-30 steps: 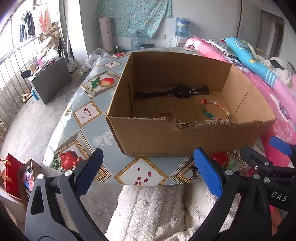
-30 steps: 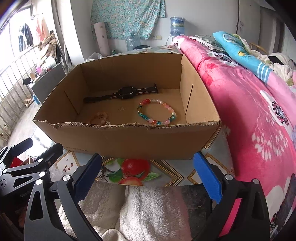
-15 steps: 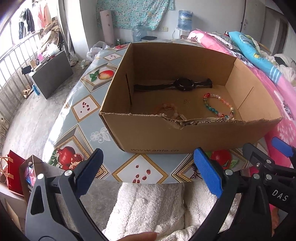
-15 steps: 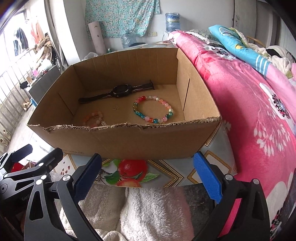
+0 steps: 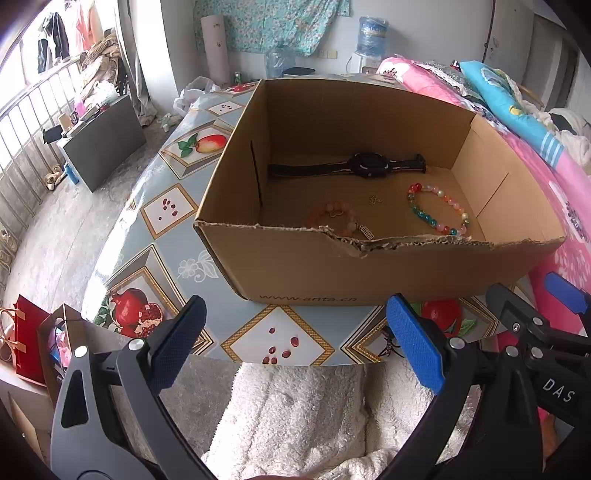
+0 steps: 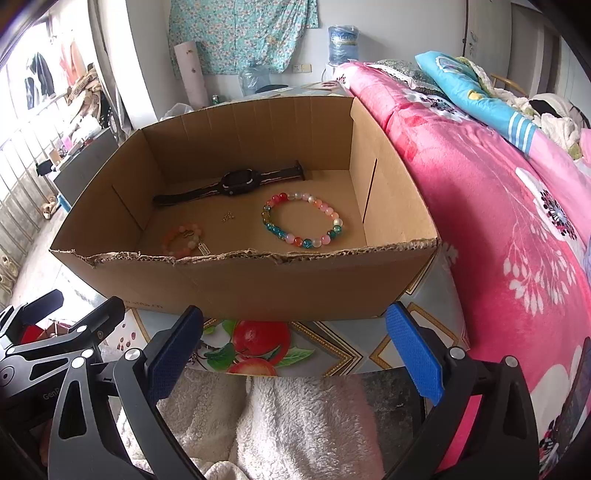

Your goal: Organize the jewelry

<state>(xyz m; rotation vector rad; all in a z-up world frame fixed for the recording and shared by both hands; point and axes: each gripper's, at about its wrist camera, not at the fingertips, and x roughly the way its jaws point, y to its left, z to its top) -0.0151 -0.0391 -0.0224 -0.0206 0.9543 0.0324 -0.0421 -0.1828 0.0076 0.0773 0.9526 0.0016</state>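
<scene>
A lived-in bedroom in a home. A bed [image 6: 498,192] with a pink flowered quilt [image 6: 517,240] and a blue pillow [image 6: 476,92] runs along the right side. Beside it stands a table [image 5: 166,221] covered in a fruit-patterned cloth. A floral fabric [image 5: 273,22] hangs on the white back wall, with a water dispenser bottle [image 5: 373,31] near it. At the left, clothes [image 5: 55,37] hang above a metal railing [image 5: 22,147] by a bright window, over a bare concrete floor [image 5: 55,236].
</scene>
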